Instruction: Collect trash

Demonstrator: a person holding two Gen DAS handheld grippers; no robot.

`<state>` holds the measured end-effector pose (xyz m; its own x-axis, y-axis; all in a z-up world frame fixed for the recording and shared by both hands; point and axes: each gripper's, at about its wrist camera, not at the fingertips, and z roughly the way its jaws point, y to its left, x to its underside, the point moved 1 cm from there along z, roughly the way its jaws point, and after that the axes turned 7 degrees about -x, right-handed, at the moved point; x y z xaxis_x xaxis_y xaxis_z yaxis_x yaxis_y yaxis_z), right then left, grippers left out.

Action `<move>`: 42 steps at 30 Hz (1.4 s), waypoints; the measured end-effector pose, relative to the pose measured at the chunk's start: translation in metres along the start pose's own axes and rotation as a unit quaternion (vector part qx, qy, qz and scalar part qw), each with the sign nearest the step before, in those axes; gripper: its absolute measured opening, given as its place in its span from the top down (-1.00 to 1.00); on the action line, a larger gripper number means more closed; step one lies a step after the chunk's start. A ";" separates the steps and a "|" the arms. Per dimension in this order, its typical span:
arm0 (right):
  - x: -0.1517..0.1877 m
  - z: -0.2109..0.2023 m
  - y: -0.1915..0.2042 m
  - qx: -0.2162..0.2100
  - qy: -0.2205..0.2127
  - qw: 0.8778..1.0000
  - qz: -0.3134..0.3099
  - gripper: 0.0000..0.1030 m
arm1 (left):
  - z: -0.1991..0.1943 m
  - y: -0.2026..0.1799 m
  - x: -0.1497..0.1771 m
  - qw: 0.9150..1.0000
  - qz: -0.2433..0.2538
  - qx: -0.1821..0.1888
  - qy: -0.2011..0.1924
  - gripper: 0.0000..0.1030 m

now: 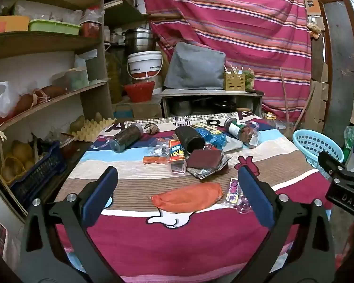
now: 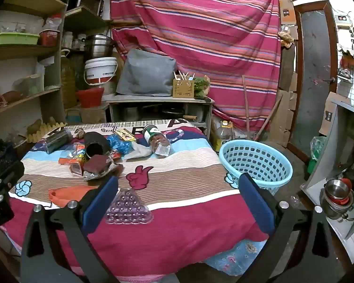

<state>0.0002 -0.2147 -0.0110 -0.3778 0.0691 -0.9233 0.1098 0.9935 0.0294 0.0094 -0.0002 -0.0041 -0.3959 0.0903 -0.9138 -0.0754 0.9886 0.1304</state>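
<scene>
both grippers — left gripper (image 1: 177,193) and right gripper (image 2: 177,200) — hang spread wide and empty over the striped cloth (image 1: 181,243). the right gripper's black body reads "das" — the cloth's far edge shows large letters "a" and "r".

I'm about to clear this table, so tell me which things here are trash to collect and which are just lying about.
For the job:
- orange bag
- clear plastic tray
- black tube
- blue crumpled plastic
- green-labelled bottle
- blue basket, likely the bin

Just lying about:
- white bucket
- grey cushion
- egg carton
- shelves
</scene>
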 end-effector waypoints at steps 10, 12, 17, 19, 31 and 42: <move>-0.001 -0.002 0.001 0.002 -0.002 1.000 -0.001 -0.93 | 0.000 0.001 0.000 1.000 -0.007 0.002 0.001 -0.91; -0.001 -0.001 0.000 0.001 -0.002 1.000 0.001 -0.93 | 0.000 0.001 0.000 1.000 -0.007 0.002 0.001 -0.91; -0.001 0.000 0.001 0.001 -0.004 1.000 -0.002 -0.93 | 0.001 0.010 0.000 1.000 -0.007 0.001 0.001 -0.91; 0.000 0.000 0.001 0.000 -0.004 1.000 -0.002 -0.93 | 0.002 0.012 0.000 1.000 -0.007 -0.001 0.001 -0.91; 0.002 0.009 0.011 -0.007 -0.002 1.000 -0.006 -0.93 | 0.010 0.013 0.003 1.000 -0.007 -0.011 0.004 -0.91; 0.002 0.014 0.013 -0.010 -0.002 1.000 -0.009 -0.93 | 0.015 0.014 0.005 1.000 -0.009 -0.011 0.007 -0.91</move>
<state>0.0143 -0.2026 -0.0179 -0.3757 0.0506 -0.9254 0.0840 0.9963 0.0204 0.0201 0.0158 -0.0121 -0.4076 0.0703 -0.9104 -0.1033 0.9871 0.1224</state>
